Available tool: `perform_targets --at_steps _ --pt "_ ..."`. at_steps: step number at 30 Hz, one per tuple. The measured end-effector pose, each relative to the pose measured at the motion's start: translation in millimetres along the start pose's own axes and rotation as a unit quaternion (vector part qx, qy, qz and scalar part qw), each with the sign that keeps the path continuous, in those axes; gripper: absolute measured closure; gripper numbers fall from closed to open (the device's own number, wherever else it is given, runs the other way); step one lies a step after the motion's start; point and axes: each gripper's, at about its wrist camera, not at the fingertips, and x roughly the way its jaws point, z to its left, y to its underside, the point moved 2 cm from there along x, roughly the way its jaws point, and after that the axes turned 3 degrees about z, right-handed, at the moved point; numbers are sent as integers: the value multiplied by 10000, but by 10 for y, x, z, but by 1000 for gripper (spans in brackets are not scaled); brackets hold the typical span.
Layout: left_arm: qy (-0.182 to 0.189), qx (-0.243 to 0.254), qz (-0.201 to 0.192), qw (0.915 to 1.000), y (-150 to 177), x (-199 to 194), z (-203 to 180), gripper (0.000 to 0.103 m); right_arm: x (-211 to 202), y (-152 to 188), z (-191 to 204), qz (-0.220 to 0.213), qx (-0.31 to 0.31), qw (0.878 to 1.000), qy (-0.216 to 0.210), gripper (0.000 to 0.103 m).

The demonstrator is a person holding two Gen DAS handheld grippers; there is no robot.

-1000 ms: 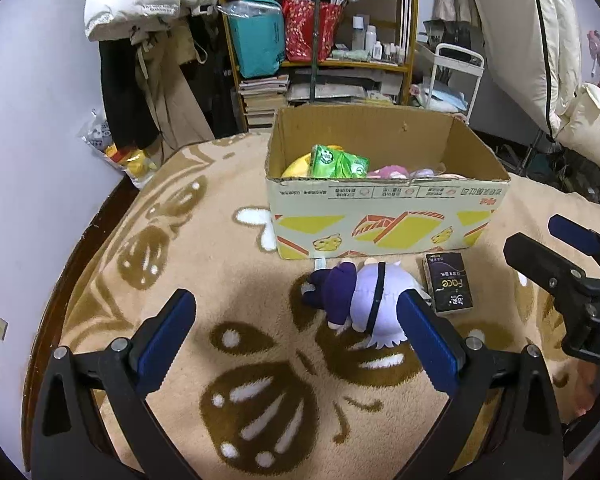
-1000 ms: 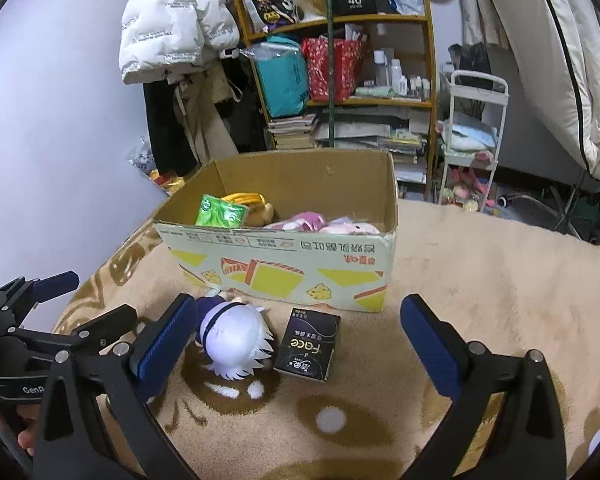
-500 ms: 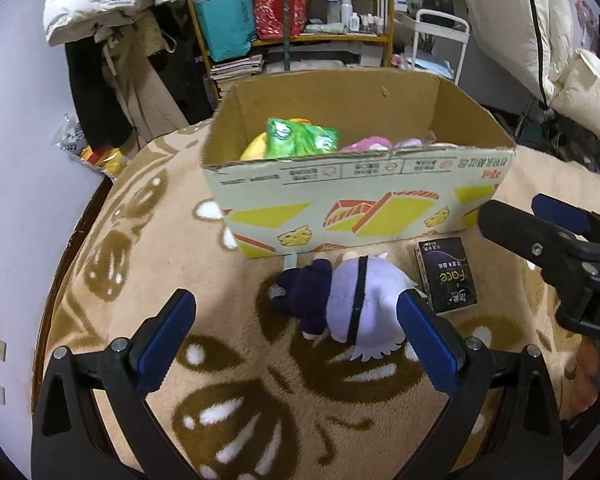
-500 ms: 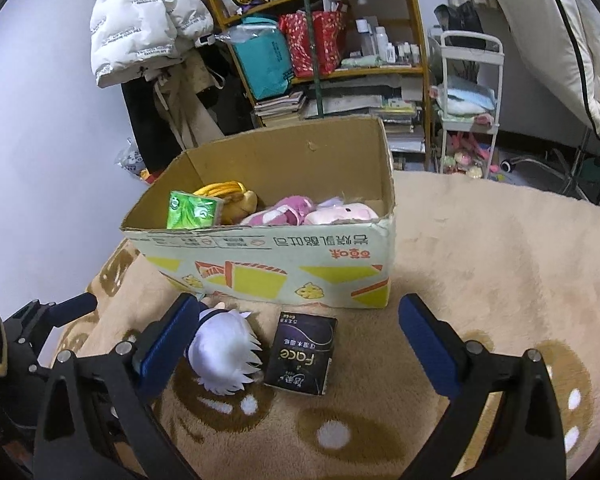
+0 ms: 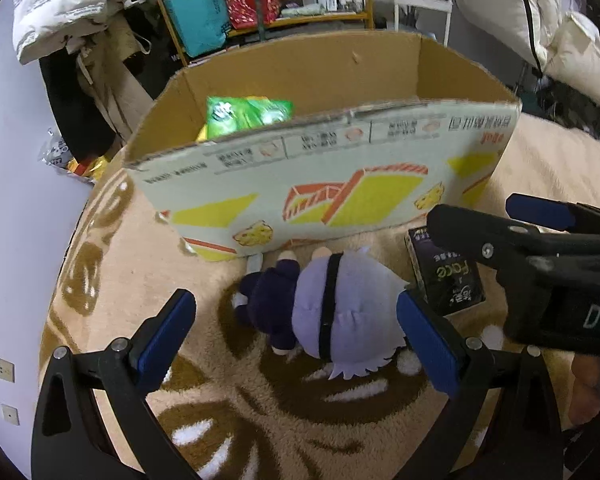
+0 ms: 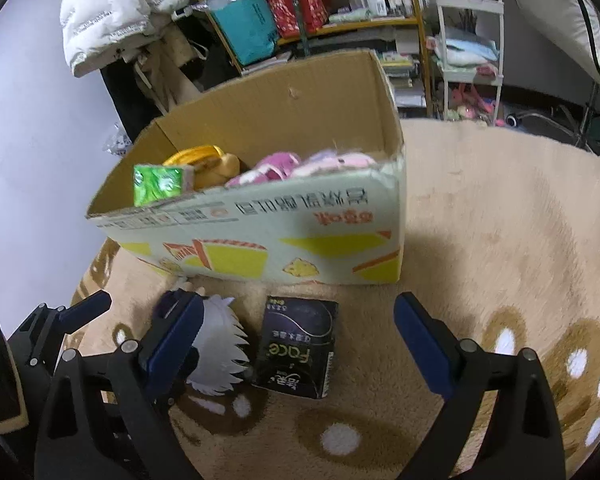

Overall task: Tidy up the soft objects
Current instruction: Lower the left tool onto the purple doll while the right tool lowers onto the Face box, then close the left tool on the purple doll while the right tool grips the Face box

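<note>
Two grippers hover over a rug, both with fingers spread and holding nothing. At centre of the left view, the left gripper (image 5: 296,332) straddles a plush (image 5: 332,312) lying just before a box (image 5: 324,184). The right gripper (image 6: 296,340) frames a black pack (image 6: 298,350) at lower centre. Risk, as I judge it: the left gripper's right pad sits near the pack and may snag it while closing. Only the right view shows pink toys (image 6: 284,164) in the box.
</note>
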Motion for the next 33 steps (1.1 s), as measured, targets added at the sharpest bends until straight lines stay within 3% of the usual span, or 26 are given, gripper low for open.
perform_targets --at_steps 11,28,33 --pt "251 -124 207 9994 24 190 -56 3 219 62 -13 376 67 9993 -32 4" --pt "686 -437 537 9952 28 416 91 0 432 101 -52 723 33 9973 89 29" --pt "786 -530 597 9937 49 489 189 0 432 107 -42 742 -2 9972 78 41"
